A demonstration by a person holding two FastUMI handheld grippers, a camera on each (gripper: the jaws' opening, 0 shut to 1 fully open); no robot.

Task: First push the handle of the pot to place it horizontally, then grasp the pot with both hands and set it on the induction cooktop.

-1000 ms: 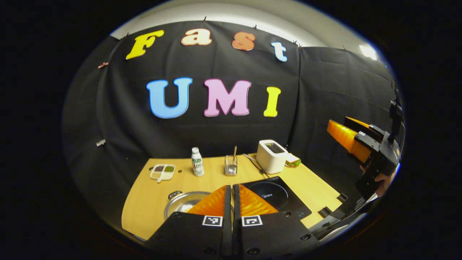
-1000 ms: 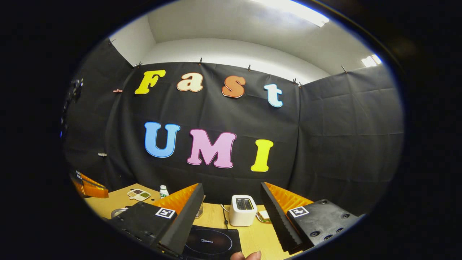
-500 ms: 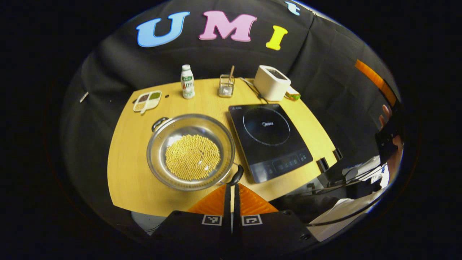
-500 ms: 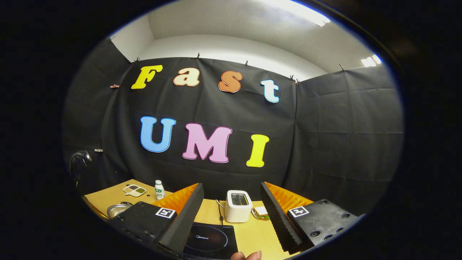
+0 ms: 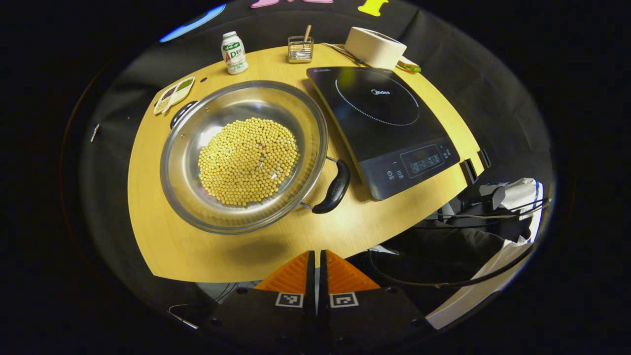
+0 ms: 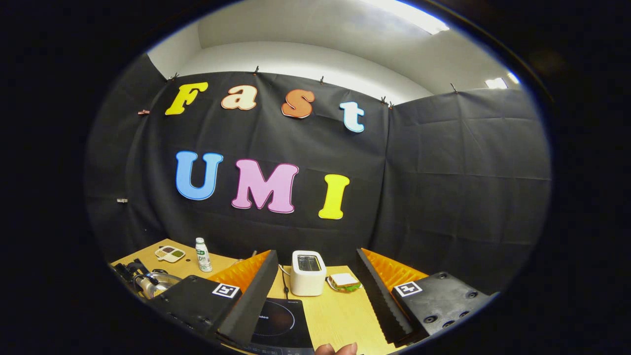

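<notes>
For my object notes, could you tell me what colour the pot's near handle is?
Black, on a bare metal bracket; the handle shows best in the left gripper view.

The left gripper [image 5: 315, 261] hangs over the table's [image 5: 162, 246] near edge, fingers pressed together on nothing. A pot [image 5: 244, 155] of yellow beans sits mid-table, its handle [image 5: 334, 187] toward the near right, just beside the cooktop [image 5: 384, 123]. A bottle [image 5: 234, 53] and toaster [image 5: 374, 47] stand along the far edge.
</notes>
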